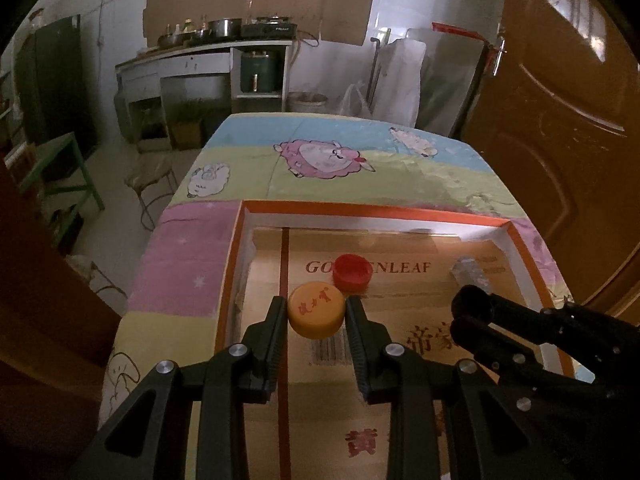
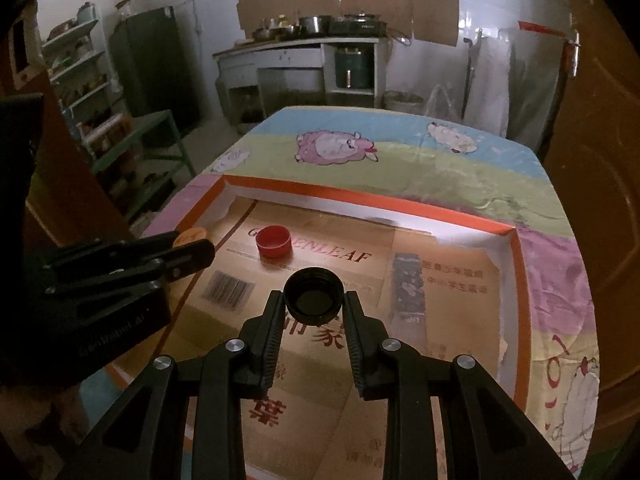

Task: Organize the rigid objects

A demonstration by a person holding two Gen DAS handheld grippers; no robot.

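Two grippers over tray, each clamped on one cap: left gripper on yellow cap, right gripper on black cap. Red cap on tray floor, just beyond yellow cap, nearer left gripper.

Left wrist view: close above tray, angled down, facing the far kitchen wall.
Right wrist view: same, from the right.
Shared: tray, red cap.

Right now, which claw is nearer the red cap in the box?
Left. The left claw, holding the yellow cap, sits just beside the red cap; the right claw is farther.
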